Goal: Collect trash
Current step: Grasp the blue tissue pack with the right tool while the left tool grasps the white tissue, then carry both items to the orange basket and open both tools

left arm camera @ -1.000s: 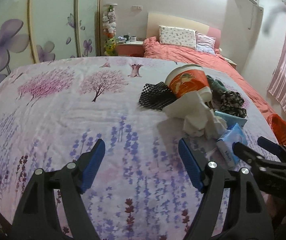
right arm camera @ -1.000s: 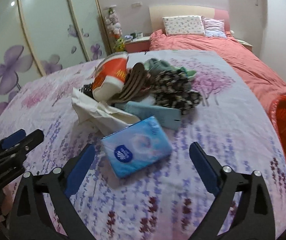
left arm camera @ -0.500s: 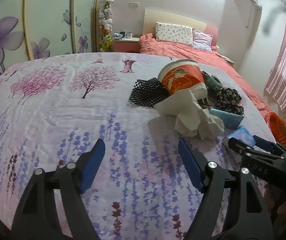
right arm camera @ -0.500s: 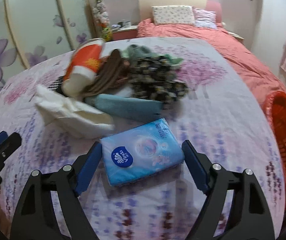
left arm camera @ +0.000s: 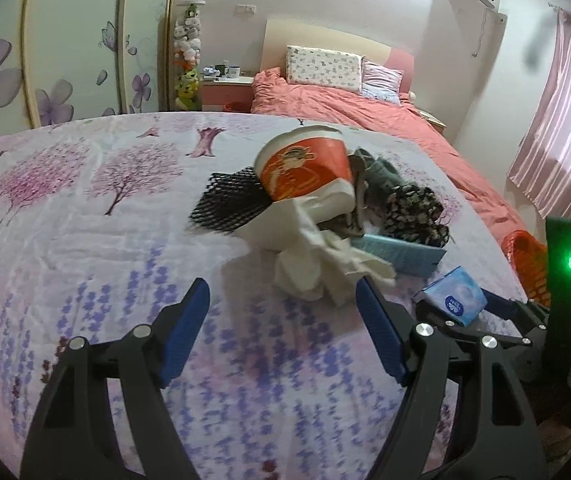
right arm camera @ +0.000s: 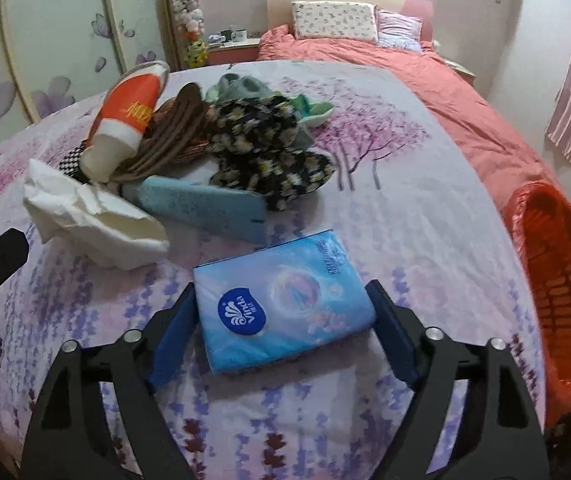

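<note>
A blue tissue pack (right arm camera: pixel 281 304) lies on the flowered bedspread (right arm camera: pixel 385 216), and my right gripper (right arm camera: pixel 281 316) is shut on it, one pad against each long side. From the left wrist view the same pack (left arm camera: pixel 455 296) shows in the right gripper (left arm camera: pixel 457 312) at the right. My left gripper (left arm camera: pixel 280 300) is open just above the bedspread (left arm camera: pixel 105 240), nothing between its fingers, just short of a crumpled white paper (left arm camera: pixel 313 256). Behind the paper lie an orange-and-white paper cup (left arm camera: pixel 305 164) on its side and a black net (left arm camera: pixel 229 200).
Clothes share the pile: a black floral cloth (right arm camera: pixel 269 148), a grey-green one (right arm camera: pixel 241 84), brown straps (right arm camera: pixel 177 128) and a light blue box (right arm camera: pixel 205 208). An orange basket with a liner (right arm camera: pixel 557 272) stands off the bed's right edge. A coral bed (right arm camera: pixel 425 72) lies behind.
The right gripper came down over the tissue pack and its jaws narrowed onto the pack's sides. The left gripper drifted toward the pile, which now sits nearer its fingers.
</note>
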The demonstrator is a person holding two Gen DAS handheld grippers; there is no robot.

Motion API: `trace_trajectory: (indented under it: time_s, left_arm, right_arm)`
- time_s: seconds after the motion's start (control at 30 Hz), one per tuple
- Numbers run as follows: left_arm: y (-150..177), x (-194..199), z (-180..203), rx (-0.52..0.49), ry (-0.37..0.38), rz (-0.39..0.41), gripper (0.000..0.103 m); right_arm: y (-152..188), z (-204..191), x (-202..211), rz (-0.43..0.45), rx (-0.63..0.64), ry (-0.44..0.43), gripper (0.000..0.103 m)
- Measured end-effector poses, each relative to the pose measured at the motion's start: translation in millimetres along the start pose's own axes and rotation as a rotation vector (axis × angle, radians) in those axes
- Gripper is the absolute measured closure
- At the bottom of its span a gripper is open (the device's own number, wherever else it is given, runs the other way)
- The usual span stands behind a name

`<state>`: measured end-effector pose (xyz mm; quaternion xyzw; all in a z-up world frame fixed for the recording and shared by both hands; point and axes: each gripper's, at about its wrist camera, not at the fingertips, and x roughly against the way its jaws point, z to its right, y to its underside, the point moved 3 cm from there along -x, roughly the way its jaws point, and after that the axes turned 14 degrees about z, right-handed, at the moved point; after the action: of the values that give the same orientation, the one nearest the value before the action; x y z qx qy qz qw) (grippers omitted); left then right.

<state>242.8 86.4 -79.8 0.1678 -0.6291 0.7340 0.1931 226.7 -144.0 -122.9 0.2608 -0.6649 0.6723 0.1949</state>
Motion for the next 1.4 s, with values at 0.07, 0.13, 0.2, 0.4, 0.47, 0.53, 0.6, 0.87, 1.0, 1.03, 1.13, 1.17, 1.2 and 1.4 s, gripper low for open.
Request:
trace_trajectory:
  time_s: [0.07, 0.13, 0.2, 0.4, 0.47, 0.53, 0.6, 0.87, 1.0, 1.03, 1.13, 1.17, 1.2, 1.4]
  left_arm:
    - [-2.4, -3.8, 5.2, 0.001, 0.008, 0.000, 0.029]
    - [-4.5, -7.7, 10.7, -0.005, 0.011, 0.003, 0.029]
    - [-6.5, -13.4, 16.0, -0.012, 0.013, 0.000, 0.030]
    - [-5.7, -36.8, 18.5, 0.007, -0.001, -0.060, 0.047]
    - [-5.1, -39.7, 17.3, 0.031, 0.011, -0.066, 0.047]
    - [-4.5, -40.0, 18.2, 0.037, 0.026, -0.069, 0.052]
    - [-3.1, -38.6, 20.1, 0.040, 0.041, -0.068, 0.052]
    - [-6.7, -27.9, 24.9, 0.049, 0.090, -0.033, 0.072]
    - [-8.0, -20.0, 29.0, 0.026, 0.099, -0.016, 0.080]
    - [-8.5, -18.6, 29.3, 0.023, 0.098, -0.014, 0.081]
    - [-8.3, -14.0, 29.8, 0.018, 0.100, -0.013, 0.086]
    - [-8.5, -13.2, 29.7, 0.017, 0.101, -0.011, 0.086]
    - [-9.5, -11.6, 29.3, 0.014, 0.101, -0.008, 0.087]
    - [-15.2, 3.8, 33.3, -0.010, 0.113, 0.023, 0.089]
  right_arm:
    - [0.1, 9.1, 1.1, 0.002, -0.027, 0.013, 0.023]
    - [0.8, 14.8, 2.3, 0.004, -0.043, 0.020, 0.023]
    - [2.5, 18.4, 3.7, 0.004, -0.047, 0.025, 0.023]
    - [5.2, 16.7, 4.7, 0.008, -0.047, 0.026, 0.023]
    - [6.3, 19.9, 5.9, 0.009, -0.049, 0.026, 0.023]
    - [7.0, 22.8, 6.8, 0.009, -0.052, 0.024, 0.023]
    - [7.9, 27.8, 8.1, 0.009, -0.057, 0.021, 0.023]
    - [10.4, 35.3, 14.5, 0.009, -0.078, 0.015, 0.023]
    - [10.7, 41.5, 19.3, 0.017, -0.089, 0.019, 0.023]
    - [10.8, 43.5, 20.3, 0.019, -0.093, 0.022, 0.023]
    - [11.2, 47.9, 24.0, 0.024, -0.102, 0.026, 0.023]
    - [11.1, 49.7, 25.4, 0.026, -0.105, 0.027, 0.023]
    - [11.1, 51.3, 27.0, 0.030, -0.108, 0.028, 0.023]
    - [7.3, 57.4, 37.2, 0.056, -0.120, 0.030, 0.023]
